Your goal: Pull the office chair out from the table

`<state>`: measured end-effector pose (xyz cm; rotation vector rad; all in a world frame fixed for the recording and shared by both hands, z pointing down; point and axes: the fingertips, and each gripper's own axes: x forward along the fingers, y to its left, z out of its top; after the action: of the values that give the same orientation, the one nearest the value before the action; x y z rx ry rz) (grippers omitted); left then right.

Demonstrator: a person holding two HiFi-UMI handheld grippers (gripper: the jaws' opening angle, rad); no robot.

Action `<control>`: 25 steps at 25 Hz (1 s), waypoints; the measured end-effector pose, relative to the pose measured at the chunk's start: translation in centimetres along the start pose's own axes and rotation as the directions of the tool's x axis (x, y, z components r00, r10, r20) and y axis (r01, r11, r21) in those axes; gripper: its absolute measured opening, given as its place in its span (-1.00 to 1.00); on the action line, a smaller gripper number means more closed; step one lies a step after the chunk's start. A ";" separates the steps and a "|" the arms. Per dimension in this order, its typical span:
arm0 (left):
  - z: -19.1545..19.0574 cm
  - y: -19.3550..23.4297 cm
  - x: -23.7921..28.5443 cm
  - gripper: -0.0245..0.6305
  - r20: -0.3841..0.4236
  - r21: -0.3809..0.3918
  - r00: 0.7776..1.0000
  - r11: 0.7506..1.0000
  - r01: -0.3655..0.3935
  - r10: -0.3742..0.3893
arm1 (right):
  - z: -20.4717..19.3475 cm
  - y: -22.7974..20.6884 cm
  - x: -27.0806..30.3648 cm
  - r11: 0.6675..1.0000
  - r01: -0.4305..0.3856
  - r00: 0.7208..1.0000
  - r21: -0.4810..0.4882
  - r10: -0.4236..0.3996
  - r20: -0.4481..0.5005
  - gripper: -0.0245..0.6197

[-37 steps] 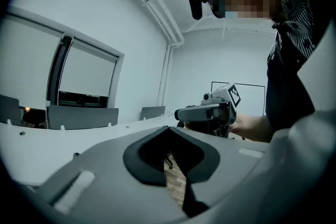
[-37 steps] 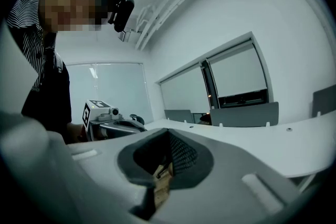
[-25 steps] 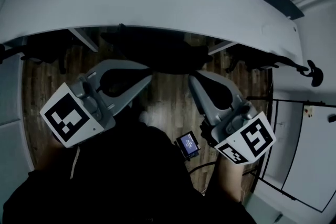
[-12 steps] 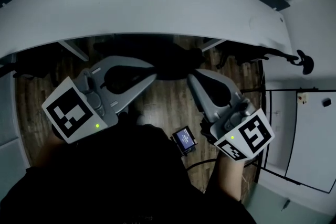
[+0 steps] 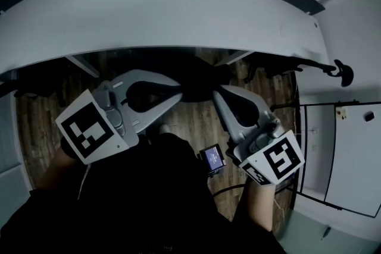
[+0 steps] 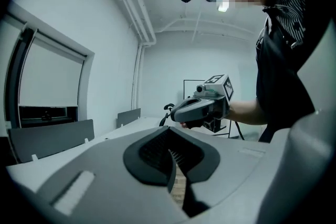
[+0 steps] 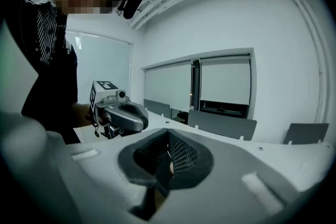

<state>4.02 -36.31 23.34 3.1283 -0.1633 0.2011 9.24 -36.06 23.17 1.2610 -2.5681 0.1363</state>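
Left claw (image 5: 177, 92) and right claw (image 5: 218, 94) fully closed, gripping nothing. Poised near dark office chair (image 5: 193, 71) under white bench (image 5: 161, 15).

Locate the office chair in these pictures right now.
In the head view, the office chair sits at centre, pushed in under the near edge of the white table, just beyond the tips of the left gripper and right gripper.

1. My left gripper (image 6: 171, 171): fingers pressed together, nothing between them.
2. Right gripper (image 6: 181, 112): ahead, marker cube on top.
3. White bench (image 6: 137, 126): behind my fingers.
4. Grey divider panels (image 6: 50, 140): left, along bench.
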 end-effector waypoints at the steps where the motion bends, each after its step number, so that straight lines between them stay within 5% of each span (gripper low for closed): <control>1: -0.4 0.1 0.3 -0.92 -0.022 0.008 1.000 1.000 0.000 0.000 | -0.3 -0.4 0.0 1.000 -0.015 1.000 -0.007 0.015 -0.011 -0.92; 5: -2.0 0.9 1.7 -0.91 -0.080 0.042 0.997 0.999 -0.005 0.009 | -1.5 -1.6 0.9 0.996 -0.084 0.995 -0.030 0.082 -0.054 -0.92; 8: -1.6 1.2 2.6 -0.91 -0.040 -0.047 0.999 0.999 -0.005 0.003 | -1.9 -2.7 1.4 0.992 -0.118 0.991 -0.033 0.116 -0.065 -0.92; 17: -3.4 2.0 3.8 -0.90 -0.066 -0.147 0.997 0.988 -0.051 0.041 | -3.6 -3.6 2.1 0.984 -0.176 0.982 -0.037 0.172 -0.078 -0.91; 25: -5.4 2.0 4.6 -0.69 -0.149 -0.112 0.988 0.992 -0.053 0.036 | -5.0 -3.7 2.4 0.980 -0.201 0.976 -0.003 0.200 -0.090 -0.91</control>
<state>7.67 -38.74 29.31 2.9816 -0.2352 0.4060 11.83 -39.14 28.45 0.9658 -2.6090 0.2126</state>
